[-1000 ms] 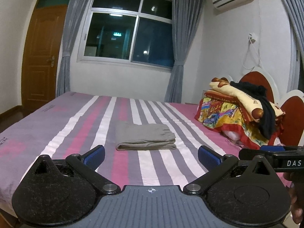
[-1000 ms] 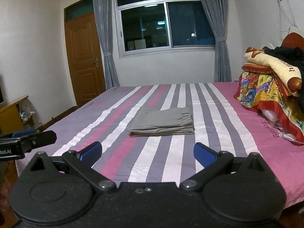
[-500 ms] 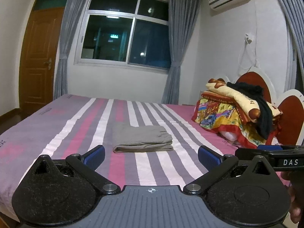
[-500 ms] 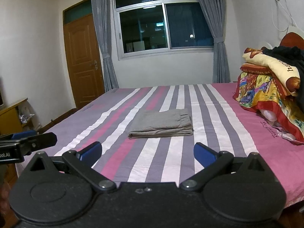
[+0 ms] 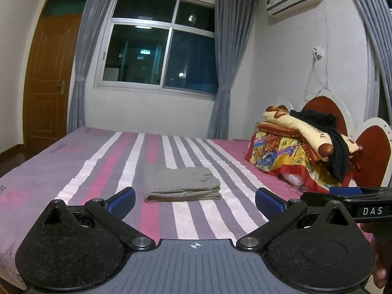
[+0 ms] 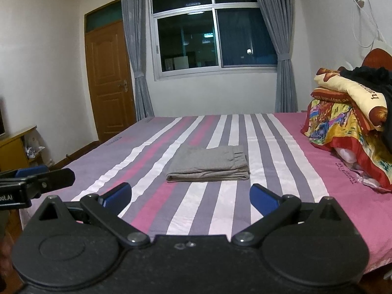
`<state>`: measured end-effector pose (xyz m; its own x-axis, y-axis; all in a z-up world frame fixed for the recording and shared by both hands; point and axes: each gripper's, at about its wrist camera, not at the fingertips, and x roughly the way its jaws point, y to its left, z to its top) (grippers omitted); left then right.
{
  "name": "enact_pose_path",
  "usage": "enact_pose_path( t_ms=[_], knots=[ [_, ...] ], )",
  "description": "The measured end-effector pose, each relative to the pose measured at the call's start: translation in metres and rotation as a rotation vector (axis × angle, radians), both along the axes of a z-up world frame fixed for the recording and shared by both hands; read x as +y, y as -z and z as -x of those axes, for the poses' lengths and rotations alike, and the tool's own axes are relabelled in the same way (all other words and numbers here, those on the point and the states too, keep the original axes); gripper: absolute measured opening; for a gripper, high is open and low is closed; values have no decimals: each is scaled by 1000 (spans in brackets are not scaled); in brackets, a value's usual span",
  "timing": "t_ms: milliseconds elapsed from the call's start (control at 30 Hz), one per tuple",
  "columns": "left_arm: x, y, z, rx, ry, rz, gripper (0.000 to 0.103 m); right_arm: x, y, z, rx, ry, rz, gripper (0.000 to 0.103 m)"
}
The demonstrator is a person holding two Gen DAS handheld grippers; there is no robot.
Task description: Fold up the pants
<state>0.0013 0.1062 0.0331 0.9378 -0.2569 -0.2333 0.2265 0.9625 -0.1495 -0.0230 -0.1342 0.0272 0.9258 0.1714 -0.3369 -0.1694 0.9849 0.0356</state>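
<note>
The grey pants lie folded into a compact rectangle in the middle of the striped bed; they also show in the right wrist view. My left gripper is open and empty, held back from the pants near the bed's front edge. My right gripper is open and empty, likewise well short of the pants. Each gripper shows at the edge of the other's view: the right one, the left one.
A pile of colourful quilts with dark clothing on top sits at the right by the red headboard. A wooden door, a window with grey curtains and a low cabinet surround the bed.
Both grippers have drawn back and tilted up slightly; the pants look a little lower and farther in both views. The pants have not moved. Both grippers stay open.
</note>
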Motion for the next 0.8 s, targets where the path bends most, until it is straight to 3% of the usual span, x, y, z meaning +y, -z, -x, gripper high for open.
enact_pose_path(
  t_ms=[800],
  knots=[
    [-2, -3, 6, -33, 5, -5, 103, 1, -4, 0, -12, 4, 7, 103]
  ],
)
